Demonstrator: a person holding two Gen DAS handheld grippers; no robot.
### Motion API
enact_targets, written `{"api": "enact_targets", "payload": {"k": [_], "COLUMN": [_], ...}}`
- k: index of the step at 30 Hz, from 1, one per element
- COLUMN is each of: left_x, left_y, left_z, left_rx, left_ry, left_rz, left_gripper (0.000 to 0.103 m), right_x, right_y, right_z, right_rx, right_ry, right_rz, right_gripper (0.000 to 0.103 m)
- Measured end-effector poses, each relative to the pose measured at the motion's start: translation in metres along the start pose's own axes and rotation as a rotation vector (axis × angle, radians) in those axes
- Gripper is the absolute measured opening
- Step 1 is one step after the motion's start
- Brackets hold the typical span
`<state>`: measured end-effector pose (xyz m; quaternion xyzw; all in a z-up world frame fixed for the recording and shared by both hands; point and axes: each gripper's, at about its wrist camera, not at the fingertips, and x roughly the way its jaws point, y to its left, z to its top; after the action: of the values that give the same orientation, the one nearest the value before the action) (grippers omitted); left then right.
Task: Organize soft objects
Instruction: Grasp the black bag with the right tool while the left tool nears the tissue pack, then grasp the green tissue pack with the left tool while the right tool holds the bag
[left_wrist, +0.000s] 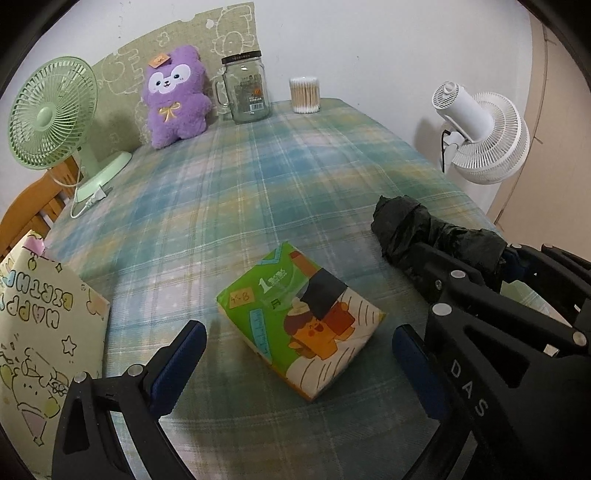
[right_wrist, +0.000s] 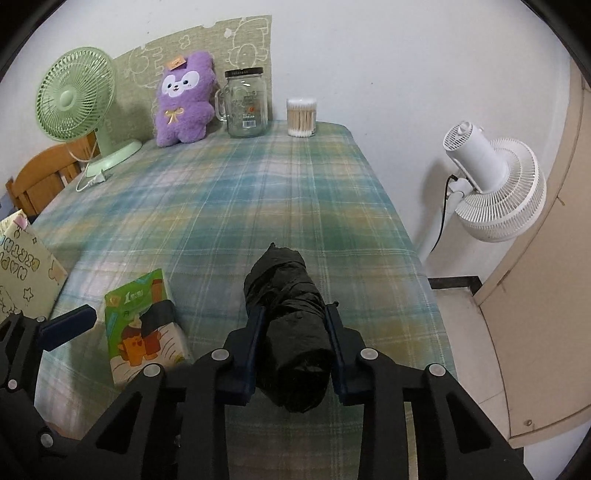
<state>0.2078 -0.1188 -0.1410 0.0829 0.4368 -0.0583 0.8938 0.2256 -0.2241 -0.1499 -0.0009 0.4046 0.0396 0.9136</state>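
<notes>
A green and orange tissue pack (left_wrist: 301, 321) lies on the plaid tablecloth, between the wide-apart fingers of my left gripper (left_wrist: 299, 350), which is open and not touching it. A rolled black bundle of plastic bags (right_wrist: 288, 325) lies to its right. My right gripper (right_wrist: 293, 336) has both blue pads against the sides of this bundle and is shut on it. The same bundle (left_wrist: 424, 229) shows at the right of the left wrist view, with the right gripper's black frame over its near end. A purple plush toy (right_wrist: 184, 99) leans against the back wall.
At the back stand a green desk fan (right_wrist: 77, 103), a glass jar with a handle (right_wrist: 246, 105) and a tub of cotton swabs (right_wrist: 302, 116). A patterned gift bag (left_wrist: 40, 332) stands at the left. A white fan (right_wrist: 491, 184) is off the table's right edge.
</notes>
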Motion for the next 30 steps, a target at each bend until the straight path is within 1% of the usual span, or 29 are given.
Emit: {"api": "enact_targets", "payload": {"k": [5, 8, 11, 12, 14, 18, 25, 28, 30], "left_x": [0.0, 0.002, 0.003, 0.004, 0.004, 0.002, -0.004, -0.01, -0.013], "left_y": [0.003, 0.005, 0.005, 0.004, 0.004, 0.003, 0.003, 0.004, 0.004], "left_z": [0.006, 0.009, 0.011, 0.011, 0.01, 0.009, 0.007, 0.004, 0.002], "left_rx": [-0.013, -0.032, -0.031, -0.029, -0.026, -0.016, -0.008, -0.01, -0.018], "left_ry": [-0.011, -0.003, -0.002, 0.0, -0.007, -0.017, -0.02, -0.03, -0.027], "left_rz": [0.005, 0.007, 0.001, -0.007, -0.004, -0.008, -0.018, -0.015, -0.026], "left_gripper": [0.102, 0.101, 0.093, 0.089, 0.089, 0.083, 0.079, 0.078, 0.078], "right_x": [-0.002, -0.002, -0.001, -0.001, 0.0, -0.001, -0.008, -0.013, -0.017], "right_y": [-0.001, 0.0, 0.001, 0.001, 0.001, 0.001, 0.003, 0.004, 0.005], "right_z": [0.007, 0.011, 0.012, 0.012, 0.011, 0.01, 0.006, 0.004, 0.003], "right_rx": [0.011, 0.015, 0.019, 0.019, 0.021, 0.027, 0.034, 0.037, 0.039], "right_ry": [-0.014, -0.022, -0.023, -0.021, -0.016, -0.013, -0.015, -0.02, -0.023], "right_rz": [0.011, 0.03, 0.041, 0.042, 0.046, 0.05, 0.061, 0.064, 0.065], "right_gripper": [0.033, 0.033, 0.033, 0.033, 0.033, 0.033, 0.033, 0.033, 0.033]}}
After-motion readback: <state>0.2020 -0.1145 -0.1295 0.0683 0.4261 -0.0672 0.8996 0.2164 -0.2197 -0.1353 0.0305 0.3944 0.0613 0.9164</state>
